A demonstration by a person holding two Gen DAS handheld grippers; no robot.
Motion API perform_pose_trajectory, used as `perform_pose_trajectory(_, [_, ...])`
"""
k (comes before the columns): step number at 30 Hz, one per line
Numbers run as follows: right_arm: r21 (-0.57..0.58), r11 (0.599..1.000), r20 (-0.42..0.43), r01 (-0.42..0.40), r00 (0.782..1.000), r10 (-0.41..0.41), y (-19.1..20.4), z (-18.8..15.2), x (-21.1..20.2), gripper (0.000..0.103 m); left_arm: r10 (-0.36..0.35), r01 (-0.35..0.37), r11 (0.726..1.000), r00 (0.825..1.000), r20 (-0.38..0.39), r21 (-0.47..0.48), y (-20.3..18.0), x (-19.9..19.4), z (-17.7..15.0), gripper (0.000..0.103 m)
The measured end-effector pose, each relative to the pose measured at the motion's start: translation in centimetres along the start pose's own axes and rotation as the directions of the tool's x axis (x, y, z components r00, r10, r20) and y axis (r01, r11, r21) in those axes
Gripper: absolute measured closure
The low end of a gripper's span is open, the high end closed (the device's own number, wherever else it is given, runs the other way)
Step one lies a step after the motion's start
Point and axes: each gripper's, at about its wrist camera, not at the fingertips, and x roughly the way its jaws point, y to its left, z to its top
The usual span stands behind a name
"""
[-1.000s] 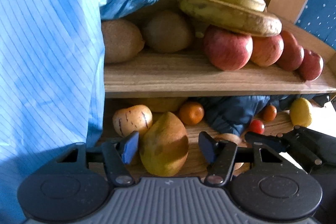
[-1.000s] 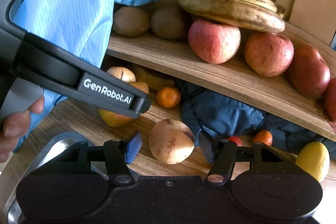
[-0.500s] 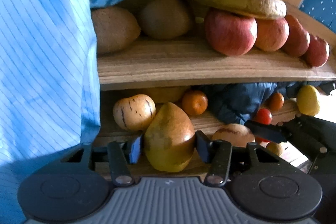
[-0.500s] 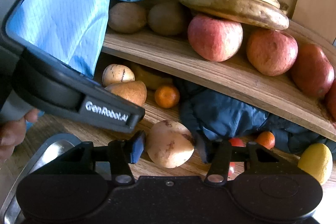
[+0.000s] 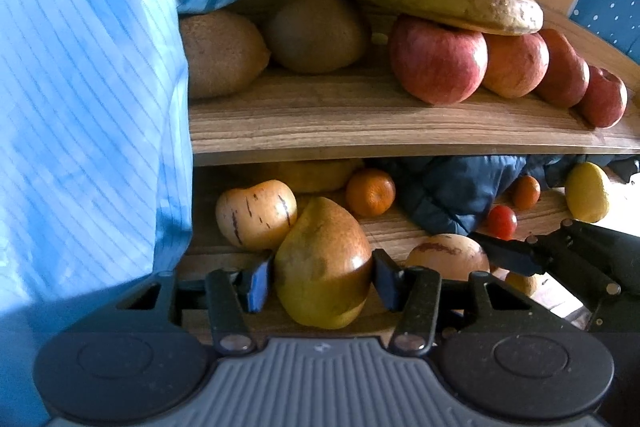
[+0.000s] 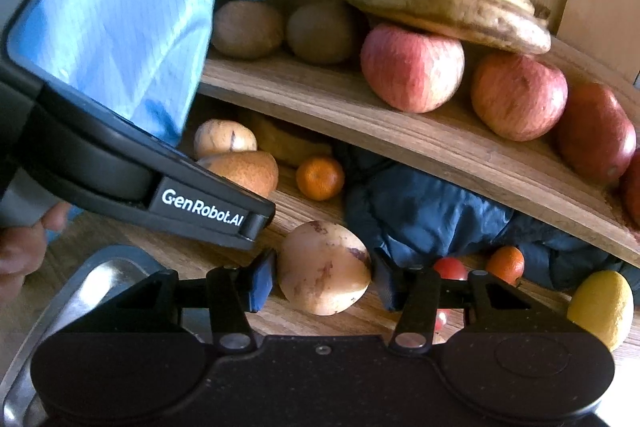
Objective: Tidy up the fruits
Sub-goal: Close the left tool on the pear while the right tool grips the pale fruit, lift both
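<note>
Two fruits are being pinched low in the middle: the left gripper (image 5: 323, 281) squeezes a pear (image 5: 323, 263), the right gripper (image 6: 323, 281) a round melon (image 6: 324, 267). Many loose fruits wait below the shelf (image 5: 400, 127).

One legible marking: the brand "GenRobot.AI", printed in white letters on the black side of the left gripper (image 6: 256, 223) as seen from the right wrist view. No other text, label, number or sign can be read in either view.
</note>
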Motion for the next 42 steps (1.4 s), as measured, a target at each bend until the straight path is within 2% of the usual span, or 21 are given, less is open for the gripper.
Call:
perform_pose_trajectory(11, [0.010,1.000,0.050,-0.003,0.999,0.003,-0.8,-1.3,-3.6,0.050,0.004,-0.003,1.000,0.999,0.046,-0.023,-0.3,-2.4,-1.3,0.047])
perform_pose_trajectory(19, [-0.021,0.999,0.059,-0.050,0.997,0.051,1.0,-2.5,-7.6,0.050,0.019,-0.016,0.999,0.998,0.059,-0.049,-1.6,-4.7,-3.5,0.047])
perform_pose_trajectory(29, [-0.101,0.983,0.031,-0.151,0.987,0.155,3.1,-5.7,-10.7,0.050,0.065,-0.056,0.991,0.996,0.067,-0.122,-2.3,-8.3,-8.2,0.047])
perform_pose_trajectory(42, [-0.200,0.940,-0.030,-0.275,0.961,0.274,6.6,-9.0,-13.5,0.050,0.139,-0.128,0.960,0.990,0.027,-0.249,-3.0,-11.7,-15.3,0.047])
